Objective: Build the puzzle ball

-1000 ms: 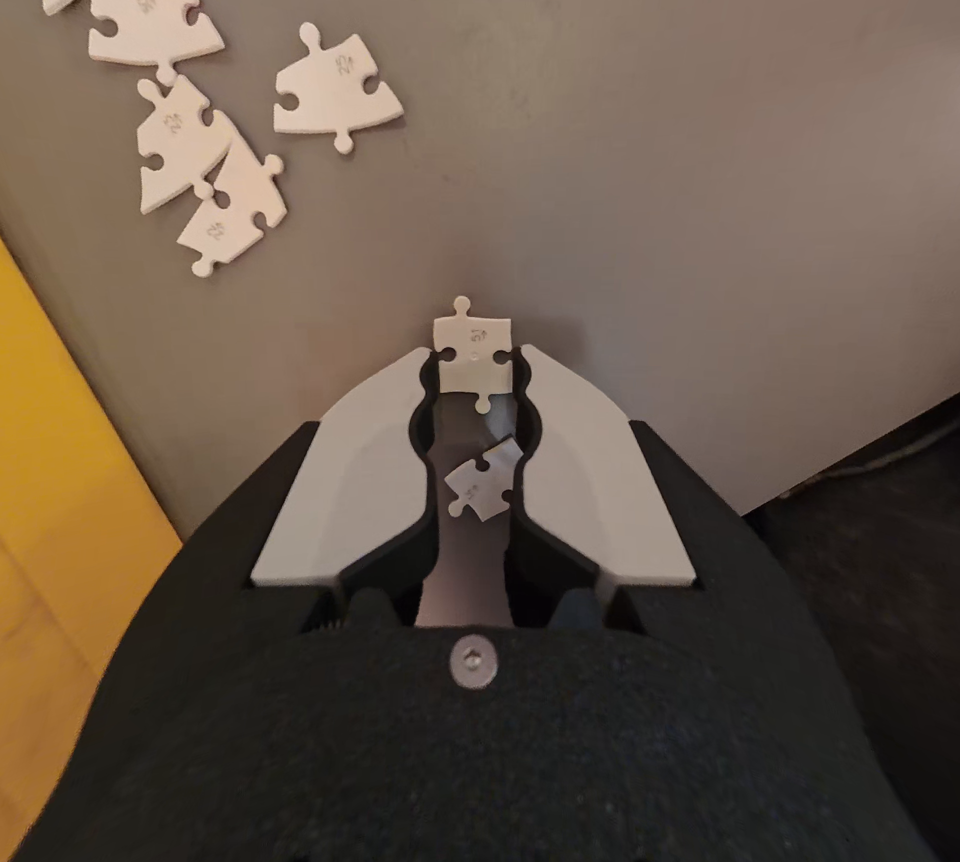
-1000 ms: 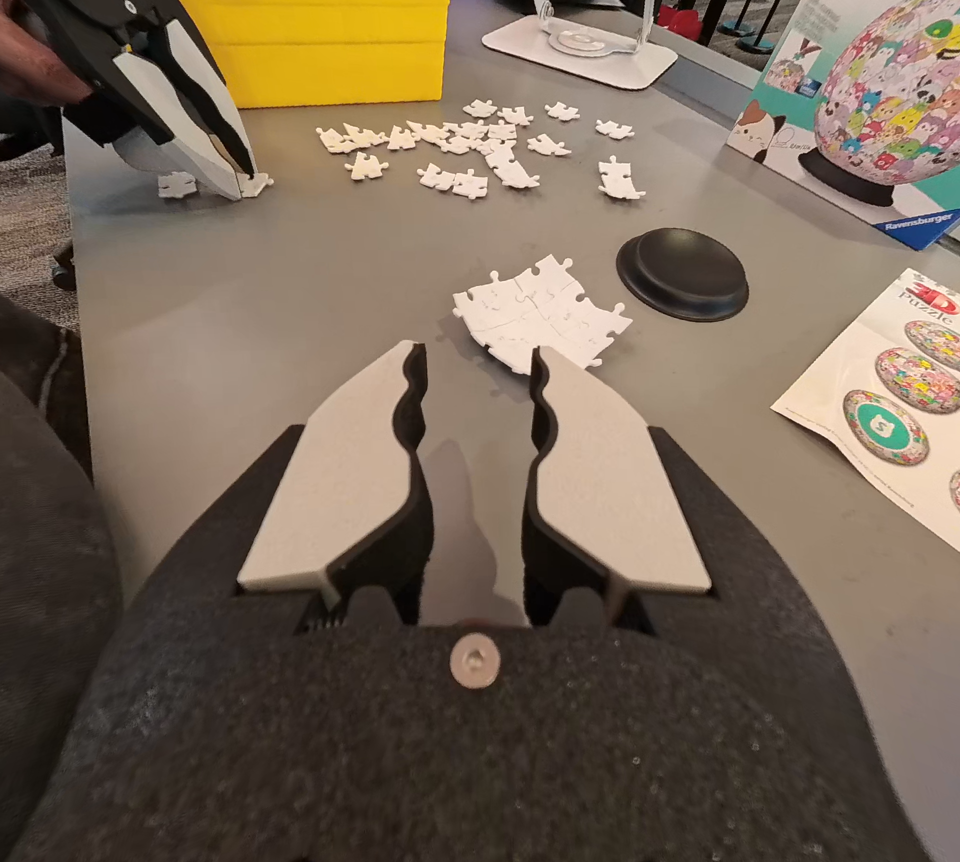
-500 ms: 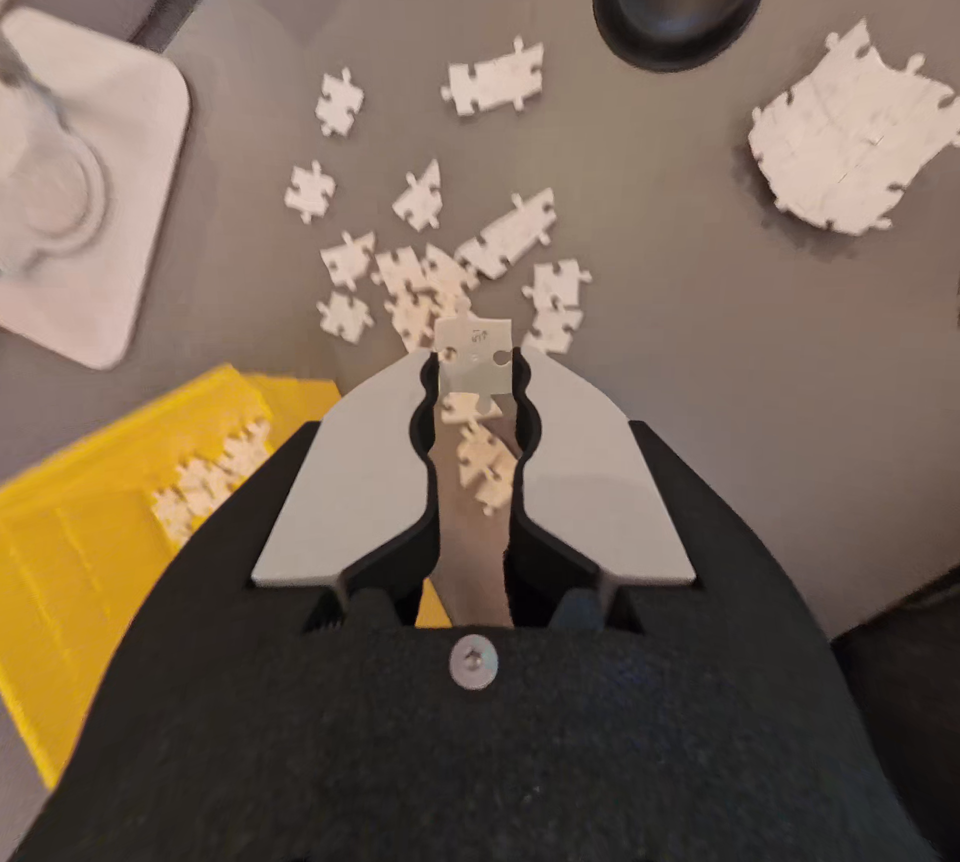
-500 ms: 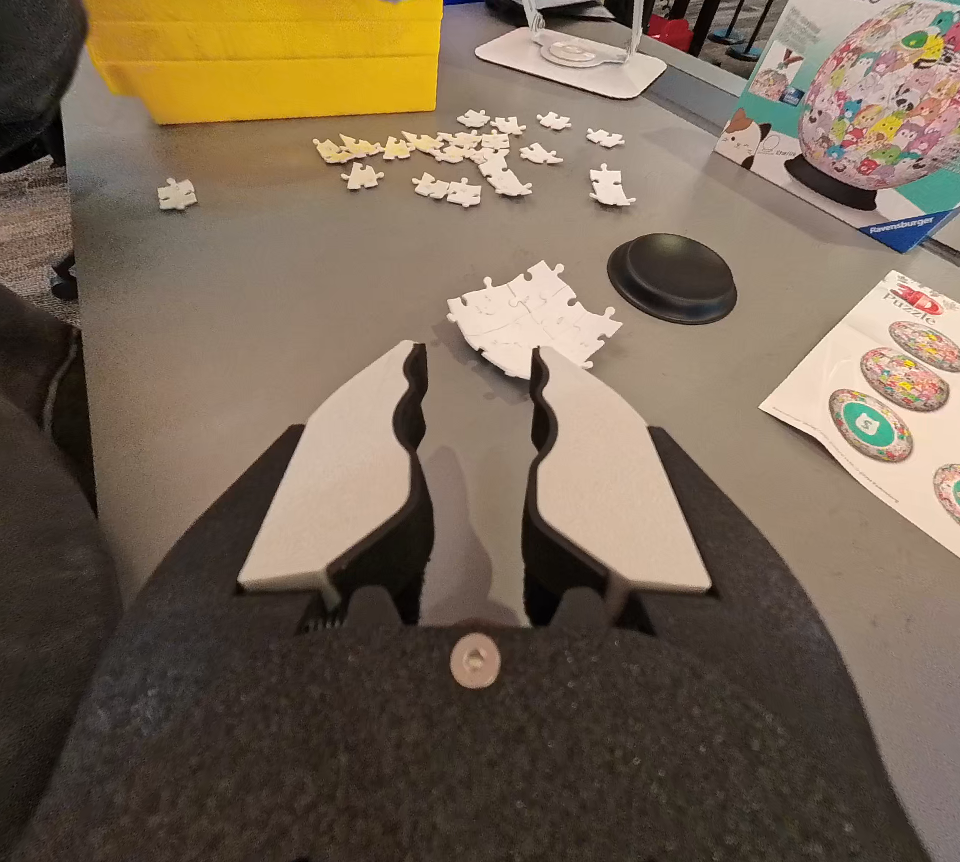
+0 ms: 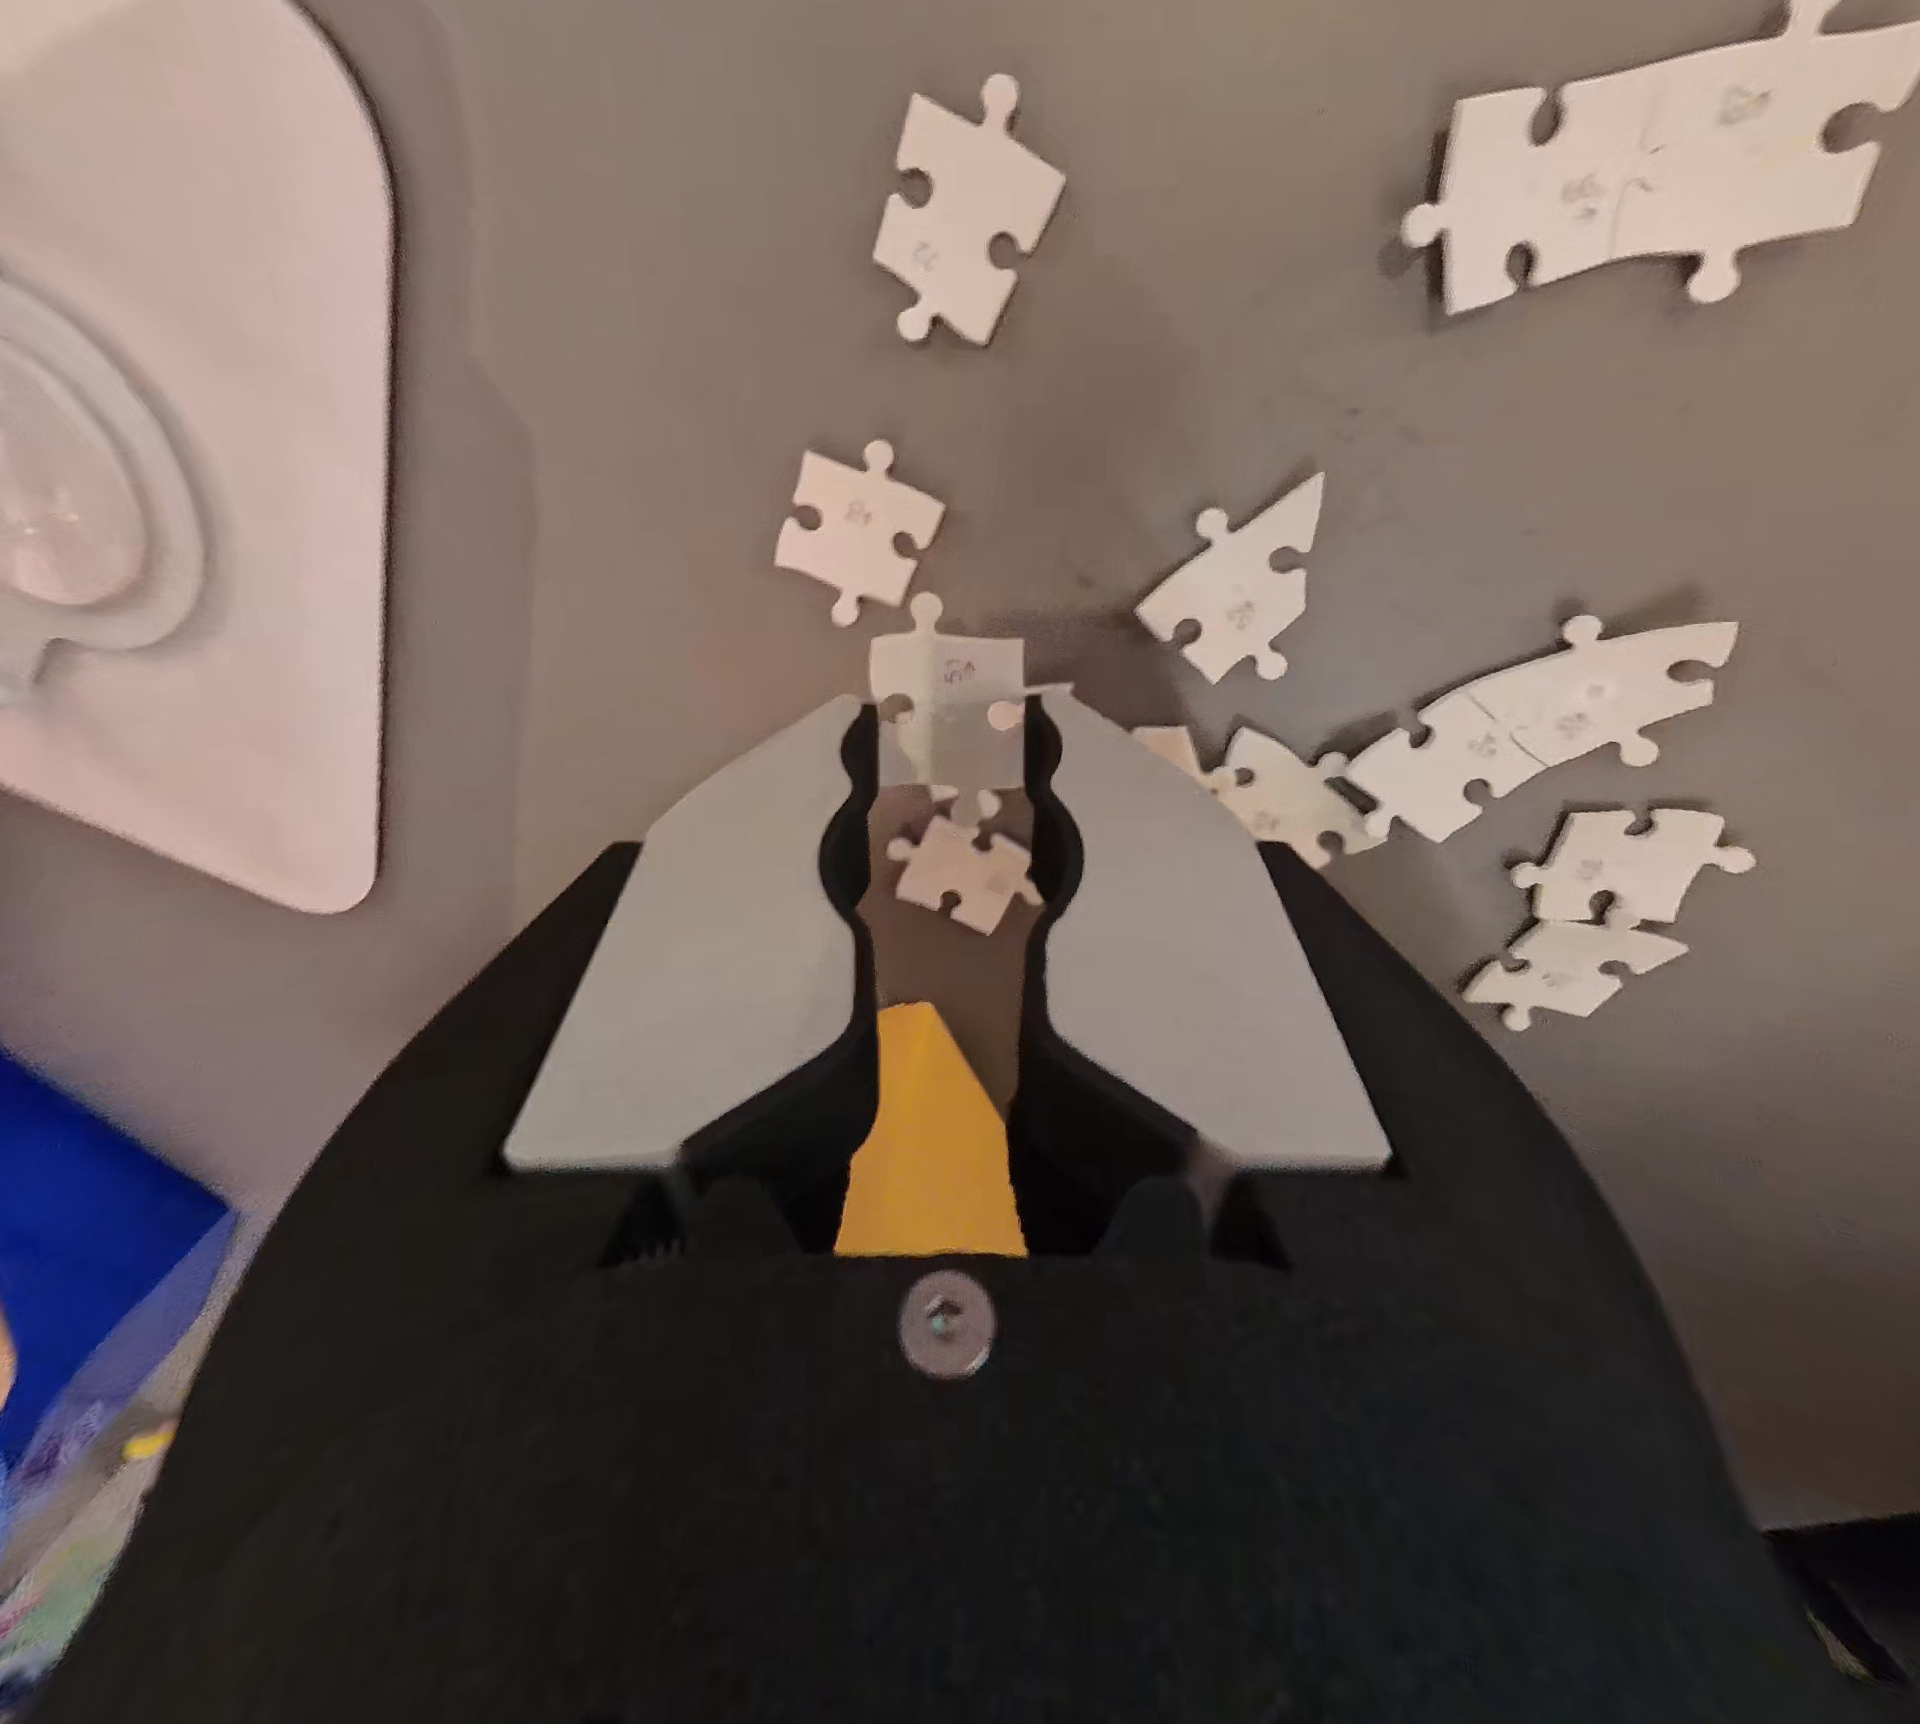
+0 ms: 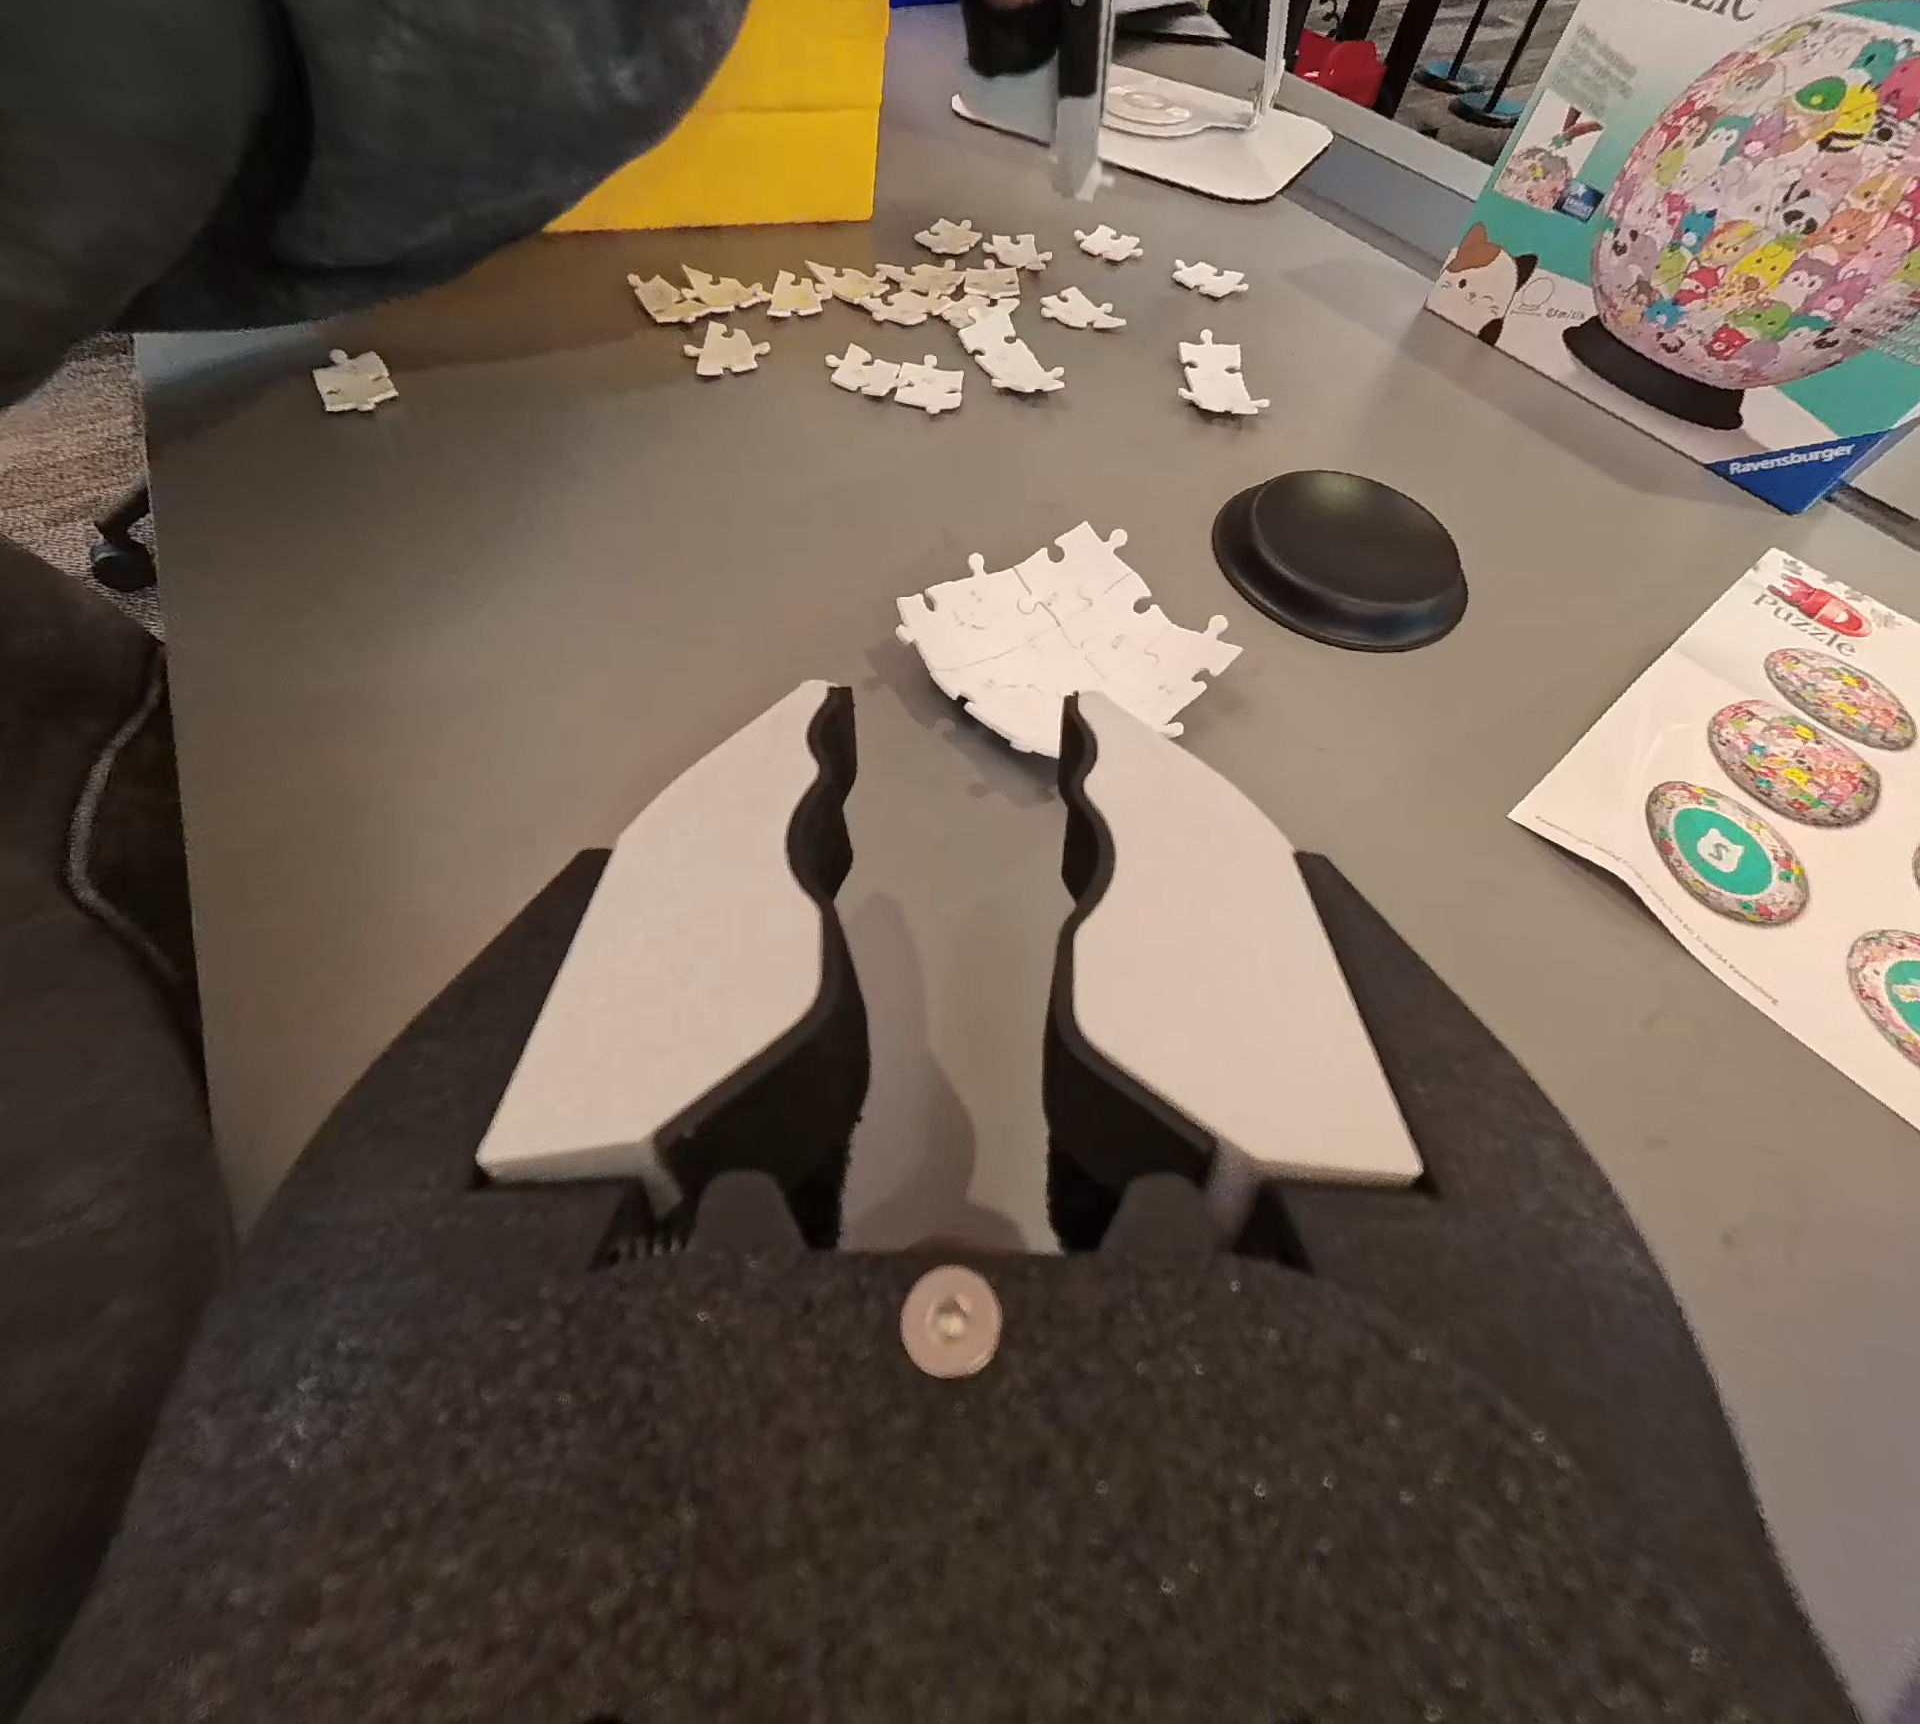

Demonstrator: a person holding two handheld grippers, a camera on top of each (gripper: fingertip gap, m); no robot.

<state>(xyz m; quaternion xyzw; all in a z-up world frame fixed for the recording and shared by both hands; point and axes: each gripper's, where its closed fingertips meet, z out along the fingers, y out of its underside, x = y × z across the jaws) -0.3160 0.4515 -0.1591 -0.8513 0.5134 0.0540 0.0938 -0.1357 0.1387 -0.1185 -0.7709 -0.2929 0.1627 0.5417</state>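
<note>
Grey surface [image 6: 520, 635] under both cameras. My left fingers [image 5: 948, 718] clench one white piece [image 5: 948, 687] edge-on above the loose pieces [image 5: 1226, 578], lifted for carrying, I judge. Near my empty, parted right fingers [image 6: 956, 708] lies the curved joined section [image 6: 1060, 635], beside the black stand [image 6: 1340, 557].

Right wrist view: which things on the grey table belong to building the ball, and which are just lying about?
For the job:
- white curved panel of joined pieces
- scattered loose white puzzle pieces
- single white piece held in the left gripper
- round black stand base
- printed instruction sheet

Lying about:
- yellow plastic bin
- white tablet-stand base
- puzzle box
</note>
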